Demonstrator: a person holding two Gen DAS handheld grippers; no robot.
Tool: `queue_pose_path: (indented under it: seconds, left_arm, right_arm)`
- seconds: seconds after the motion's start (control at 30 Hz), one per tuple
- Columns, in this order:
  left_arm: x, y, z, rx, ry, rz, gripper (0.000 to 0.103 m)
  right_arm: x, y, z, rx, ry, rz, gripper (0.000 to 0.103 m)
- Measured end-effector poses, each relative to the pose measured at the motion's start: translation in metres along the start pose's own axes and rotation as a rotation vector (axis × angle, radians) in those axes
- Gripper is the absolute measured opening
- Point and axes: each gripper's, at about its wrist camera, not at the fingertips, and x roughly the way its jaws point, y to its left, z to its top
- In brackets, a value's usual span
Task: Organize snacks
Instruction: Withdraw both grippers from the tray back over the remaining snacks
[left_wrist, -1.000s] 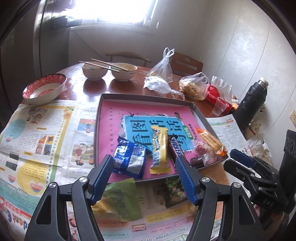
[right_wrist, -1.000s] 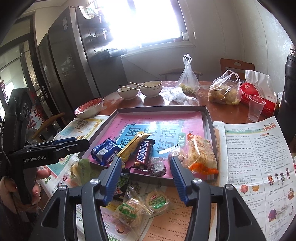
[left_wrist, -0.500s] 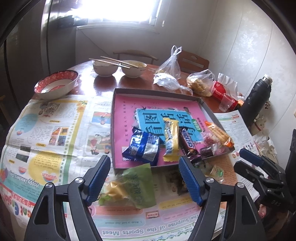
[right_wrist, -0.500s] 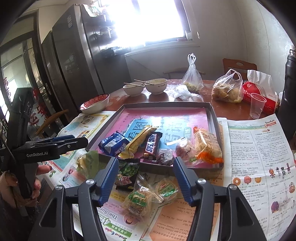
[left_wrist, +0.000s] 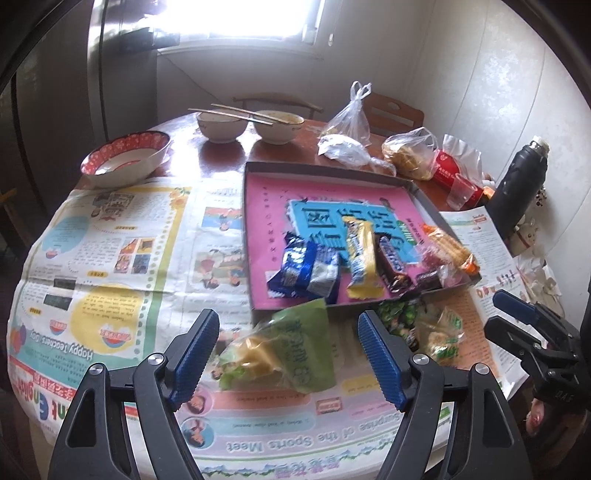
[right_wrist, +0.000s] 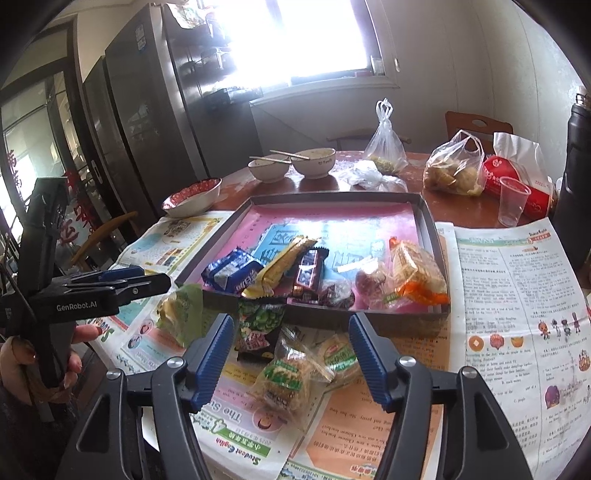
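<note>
Left wrist: left tool (left_wrist: 284, 352) spread and empty, wider than a second ago; view has pulled back from the tray (left_wrist: 248, 236). Green snack bag (left_wrist: 284, 350) now lies framed between the fingers on the counter newspaper (left_wrist: 110, 258), just outside the tray's near edge, long axis slanting toward the tray. Likely next pick.

Right wrist: right tool (right_wrist: 291, 360) empty, jaws opening, over two clear cracker packs (right_wrist: 291, 373) on the newspaper; the nearer one's long axis runs toward the tray.
</note>
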Motion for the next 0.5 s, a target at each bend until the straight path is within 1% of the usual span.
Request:
queue_pose_path:
  seconds: [0.23,0.5]
  left_arm:
    - [0.001,0.016,-0.011,-0.012,0.019,0.018,0.079]
    - [0.009,0.029,-0.025,-0.019,0.059,0.031,0.079]
  right_arm:
    - [0.006,0.000,-0.016,0.000,0.047,-0.009,0.065]
    - [0.015,0.004,-0.030,-0.003,0.096,-0.005,0.065]
